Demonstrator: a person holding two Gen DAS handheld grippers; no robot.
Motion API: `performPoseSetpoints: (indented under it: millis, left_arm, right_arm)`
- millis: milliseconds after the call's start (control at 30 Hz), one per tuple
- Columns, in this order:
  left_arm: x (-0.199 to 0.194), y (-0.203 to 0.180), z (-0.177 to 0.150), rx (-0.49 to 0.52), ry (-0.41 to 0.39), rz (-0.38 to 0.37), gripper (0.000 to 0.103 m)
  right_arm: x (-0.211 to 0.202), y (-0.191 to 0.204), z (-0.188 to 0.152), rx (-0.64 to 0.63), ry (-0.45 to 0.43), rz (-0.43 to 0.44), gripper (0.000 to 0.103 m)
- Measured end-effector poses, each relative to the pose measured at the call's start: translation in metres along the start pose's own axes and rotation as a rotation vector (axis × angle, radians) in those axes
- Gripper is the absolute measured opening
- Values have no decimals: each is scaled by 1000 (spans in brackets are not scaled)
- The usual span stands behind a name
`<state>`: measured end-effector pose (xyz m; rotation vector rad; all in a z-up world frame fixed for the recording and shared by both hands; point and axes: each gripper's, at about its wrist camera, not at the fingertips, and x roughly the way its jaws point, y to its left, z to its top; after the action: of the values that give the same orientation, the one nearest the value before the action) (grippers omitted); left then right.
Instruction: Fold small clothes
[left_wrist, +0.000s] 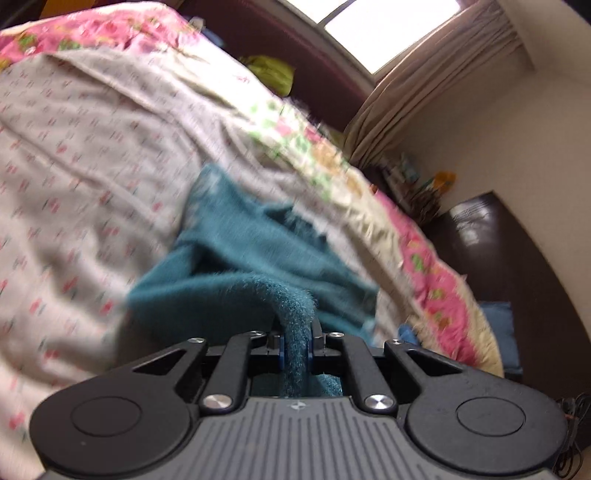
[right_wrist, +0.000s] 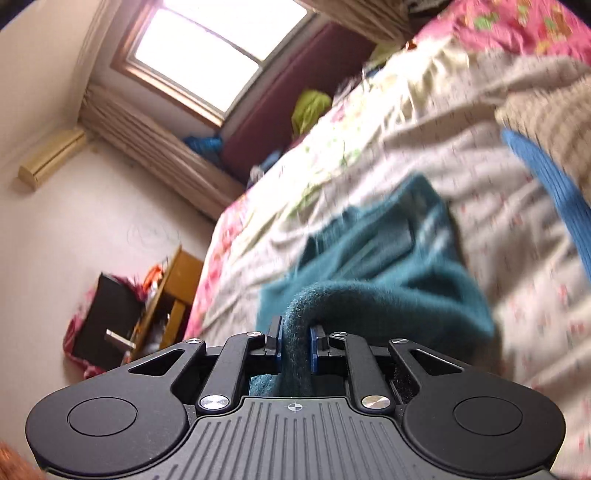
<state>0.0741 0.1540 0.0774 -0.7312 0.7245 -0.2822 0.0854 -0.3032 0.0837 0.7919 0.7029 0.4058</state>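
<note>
Nearest the left wrist camera, the left gripper (left_wrist: 295, 338) has its jaws drawn narrow on a fuzzy rolled edge of the teal garment (left_wrist: 236, 258), which passes between the blue pads and down behind them. The right gripper (right_wrist: 295, 341) does the same in its own view: its jaws pinch another thick fold of the teal garment (right_wrist: 384, 258), the cloth bunched between the blue pads.

From both grips the garment runs forward and spreads onto the bed sheet (left_wrist: 85, 177), a pale cloth with small red marks, so that most of it lies crumpled on the bed (both views are blurred, and the exact shape of its folds cannot be told). Just beyond the garment in the right wrist view, a blue ribbed cloth (right_wrist: 554, 184) lies on the bed sheet (right_wrist: 461, 155), to the garment's right. Past the garment on the far side, a floral quilt (left_wrist: 432, 266) with pink borders edges the bed.

Farther behind the garment, a yellow-green bundle (right_wrist: 310, 109) rests against the dark maroon headboard (right_wrist: 288, 96). Beyond that hang beige curtains (right_wrist: 155, 147) beneath a bright window (right_wrist: 214, 48), with an air conditioner (right_wrist: 51, 157) on the wall beside them.
</note>
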Motion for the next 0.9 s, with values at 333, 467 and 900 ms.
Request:
performPoseSetpoints:
  millis: [333,467,900]
  left_arm:
    - [118,17,92,-63,-115,60,22]
    - [164,33,98,-32,-112,222,29]
    - [147,38,72,43,-166,292,60]
  right_arm:
    - [110,-49,94,135,-133,-134,14]
    - [153,-85,103,243,-92,-186,24]
    - [133,-70,92,-52,-198,-261,54]
